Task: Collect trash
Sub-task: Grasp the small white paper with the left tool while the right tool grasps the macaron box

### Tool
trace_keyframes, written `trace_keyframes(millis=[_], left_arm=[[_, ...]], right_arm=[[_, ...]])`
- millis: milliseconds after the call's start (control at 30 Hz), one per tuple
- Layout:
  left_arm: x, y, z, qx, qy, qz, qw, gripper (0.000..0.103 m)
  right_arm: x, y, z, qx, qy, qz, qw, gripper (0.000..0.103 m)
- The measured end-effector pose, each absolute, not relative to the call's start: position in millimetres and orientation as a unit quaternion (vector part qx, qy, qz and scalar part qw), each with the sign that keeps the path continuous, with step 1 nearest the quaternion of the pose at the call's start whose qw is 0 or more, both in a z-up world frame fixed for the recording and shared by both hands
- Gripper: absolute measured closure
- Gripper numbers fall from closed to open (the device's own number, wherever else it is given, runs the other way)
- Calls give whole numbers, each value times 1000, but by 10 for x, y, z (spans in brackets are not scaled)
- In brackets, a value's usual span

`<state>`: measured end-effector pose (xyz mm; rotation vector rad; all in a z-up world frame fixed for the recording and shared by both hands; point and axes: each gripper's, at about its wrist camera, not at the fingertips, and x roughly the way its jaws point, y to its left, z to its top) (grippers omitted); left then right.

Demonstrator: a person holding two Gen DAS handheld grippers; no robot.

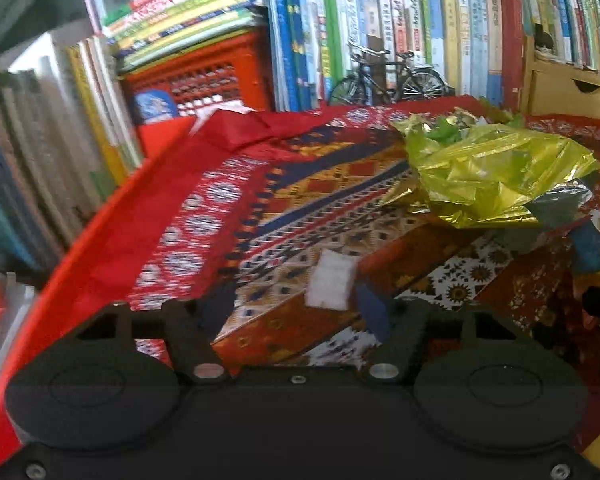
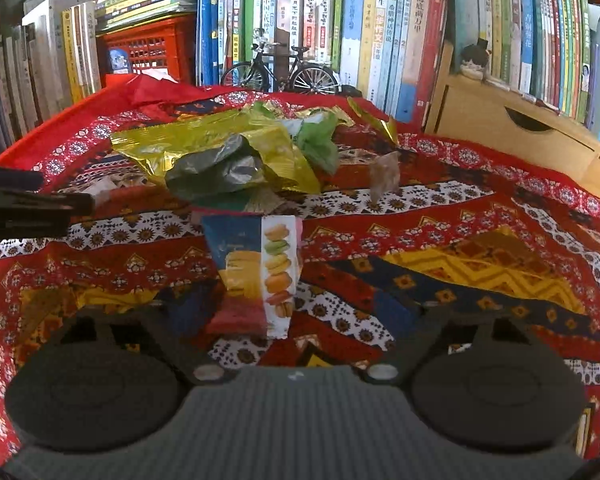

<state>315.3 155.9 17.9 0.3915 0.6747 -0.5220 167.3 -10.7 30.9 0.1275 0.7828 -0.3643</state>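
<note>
In the left wrist view my left gripper (image 1: pixel 294 308) is open low over the patterned red cloth (image 1: pixel 228 200). A small white scrap (image 1: pixel 332 280) lies between its fingers, close to the right one. A crumpled yellow-green foil wrapper (image 1: pixel 492 168) lies ahead to the right. My right gripper (image 2: pixel 288 312) is open wide, and a macaron-printed wrapper (image 2: pixel 256 272) sits between its fingers, ungripped. Behind it lies a heap of gold foil (image 2: pixel 204 140), a dark plastic bag (image 2: pixel 216 172) and green scraps (image 2: pixel 320 140). The left gripper (image 2: pixel 28 200) shows at the left edge.
A brownish clear wrapper (image 2: pixel 386 176) and gold scraps (image 2: pixel 380 120) lie further right. Along the back stand rows of books (image 2: pixel 380 32), a model bicycle (image 2: pixel 280 70), a red crate (image 2: pixel 152 48) and a wooden drawer box (image 2: pixel 512 128).
</note>
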Motion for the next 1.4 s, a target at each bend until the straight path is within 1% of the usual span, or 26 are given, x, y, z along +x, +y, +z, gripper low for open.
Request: trace_keyframes(millis=[33, 100, 267, 333, 433, 467, 500, 533, 600, 700, 1033, 1067, 1100, 1400], left_arm=[[3174, 1533, 137, 192, 325, -251, 891, 38], [3196, 1487, 55, 202, 323, -243, 892, 45], [3171, 1515, 58, 185, 315, -267, 892, 46], [3158, 1505, 57, 193, 310, -272, 890, 46], [3160, 1492, 54, 196, 302, -282, 889, 47], [3154, 1494, 60, 195, 300, -285, 889, 51], [3154, 1499, 60, 192, 301, -289, 888, 57], [3157, 1501, 56, 187, 301, -294, 888, 59], [3147, 1492, 52, 187, 299, -300, 886, 68], [3121, 1450, 53, 195, 296, -307, 883, 77], [3117, 1443, 58, 190, 301, -307, 883, 80], [3112, 1442, 58, 191, 300, -306, 883, 80], [3108, 1440, 55, 193, 299, -305, 883, 80], [3005, 1476, 81, 198, 302, -295, 884, 81]], right_arm=[[1656, -110, 304, 60, 376, -175, 908, 12], [1633, -135, 297, 64, 367, -164, 913, 14], [1648, -148, 283, 68, 358, -150, 919, 16], [1664, -138, 278, 67, 349, -145, 923, 19], [1717, -121, 267, 68, 354, -136, 923, 29], [1722, -111, 263, 68, 355, -137, 922, 35], [1712, -105, 260, 70, 354, -139, 922, 37], [1696, -104, 259, 73, 352, -143, 922, 37], [1662, -112, 252, 82, 349, -147, 922, 37], [1632, -118, 243, 82, 350, -145, 922, 37], [1679, -70, 244, 62, 339, -139, 928, 37], [1695, -61, 240, 60, 344, -137, 927, 50], [1705, -55, 237, 60, 347, -135, 926, 58], [1612, -7, 307, 55, 334, -151, 929, 60]])
